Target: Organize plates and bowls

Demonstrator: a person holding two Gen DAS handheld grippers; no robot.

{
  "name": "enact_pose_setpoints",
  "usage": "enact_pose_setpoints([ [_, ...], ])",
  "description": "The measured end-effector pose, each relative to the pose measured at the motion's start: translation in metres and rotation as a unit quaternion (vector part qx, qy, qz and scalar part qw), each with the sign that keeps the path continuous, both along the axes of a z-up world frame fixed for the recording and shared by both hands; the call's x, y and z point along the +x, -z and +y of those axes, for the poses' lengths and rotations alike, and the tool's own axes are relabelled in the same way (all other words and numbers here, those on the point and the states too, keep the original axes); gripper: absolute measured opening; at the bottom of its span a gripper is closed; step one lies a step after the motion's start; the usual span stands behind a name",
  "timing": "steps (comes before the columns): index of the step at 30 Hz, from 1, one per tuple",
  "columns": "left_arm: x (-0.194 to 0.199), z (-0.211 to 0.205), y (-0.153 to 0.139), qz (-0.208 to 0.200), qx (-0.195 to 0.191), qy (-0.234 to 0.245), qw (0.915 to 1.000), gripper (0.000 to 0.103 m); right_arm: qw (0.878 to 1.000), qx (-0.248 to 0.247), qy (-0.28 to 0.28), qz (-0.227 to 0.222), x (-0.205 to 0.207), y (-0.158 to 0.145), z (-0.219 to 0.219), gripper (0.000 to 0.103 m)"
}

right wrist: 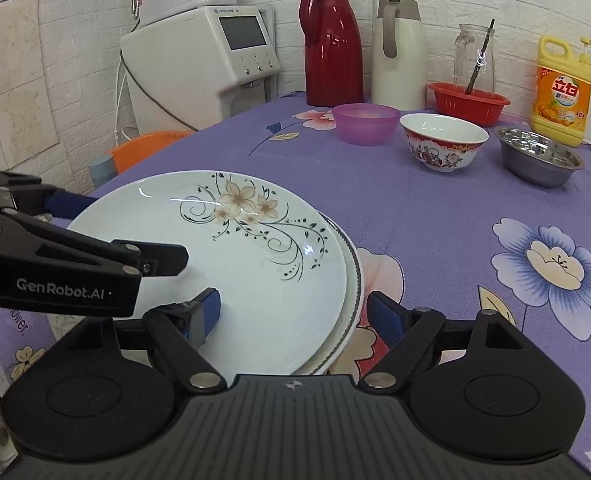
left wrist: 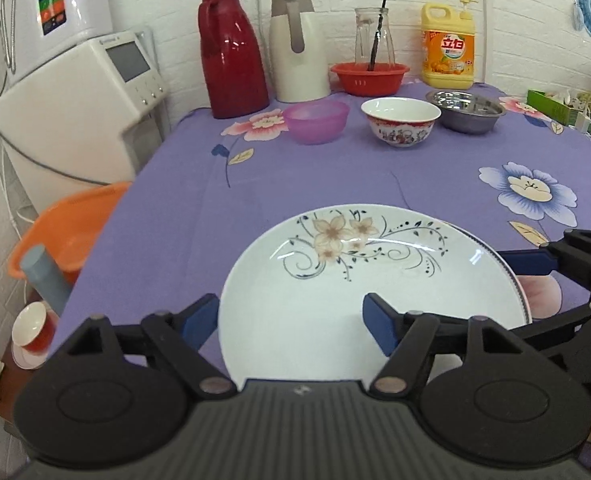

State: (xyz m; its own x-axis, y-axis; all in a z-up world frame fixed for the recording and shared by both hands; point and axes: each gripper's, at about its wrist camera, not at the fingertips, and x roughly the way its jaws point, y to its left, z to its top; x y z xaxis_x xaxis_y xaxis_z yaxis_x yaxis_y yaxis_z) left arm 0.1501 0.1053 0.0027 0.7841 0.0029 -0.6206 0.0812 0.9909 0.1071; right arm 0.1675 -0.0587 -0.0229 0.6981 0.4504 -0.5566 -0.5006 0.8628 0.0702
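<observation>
A white plate with a flower pattern (left wrist: 359,276) (right wrist: 231,248) lies on top of a second plate with a grey rim (right wrist: 353,280) on the purple cloth. My left gripper (left wrist: 295,324) is open, its fingers straddling the top plate's left edge. My right gripper (right wrist: 291,316) is open, its fingers straddling the plates' right edge; it shows at the right of the left wrist view (left wrist: 535,260). Further back stand a purple bowl (left wrist: 316,120) (right wrist: 366,123), a patterned white bowl (left wrist: 400,121) (right wrist: 442,141) and a steel bowl (left wrist: 465,111) (right wrist: 539,156).
At the back stand a red flask (left wrist: 231,52), a white flask (left wrist: 298,48), a red basket (left wrist: 369,78) with a glass jar (left wrist: 373,38), and a yellow soap bottle (left wrist: 448,46). A water dispenser (left wrist: 79,108) and an orange basin (left wrist: 67,232) are left of the table.
</observation>
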Motion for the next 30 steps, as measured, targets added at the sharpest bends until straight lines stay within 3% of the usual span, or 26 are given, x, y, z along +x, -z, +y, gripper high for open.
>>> enact_pose_setpoints([
  [3, -0.001, 0.002, -0.009, -0.010, -0.021, 0.015, 0.9996, 0.071, 1.000, 0.007, 0.004, 0.002, 0.001, 0.001, -0.004, 0.103],
  [8, 0.002, 0.001, -0.023, -0.039, -0.041, -0.001, 0.9984, 0.071, 0.999, 0.037, 0.019, -0.011, 0.000, -0.009, -0.020, 0.103],
  [17, 0.033, -0.035, -0.029, -0.015, -0.115, 0.052, 0.9919, 0.072, 0.994, 0.062, 0.091, -0.014, 0.019, -0.014, -0.080, 0.103],
  [30, 0.121, -0.112, -0.056, -0.010, -0.127, 0.141, 0.9818, 0.072, 0.979, 0.032, 0.187, -0.072, 0.085, -0.048, -0.181, 0.103],
])
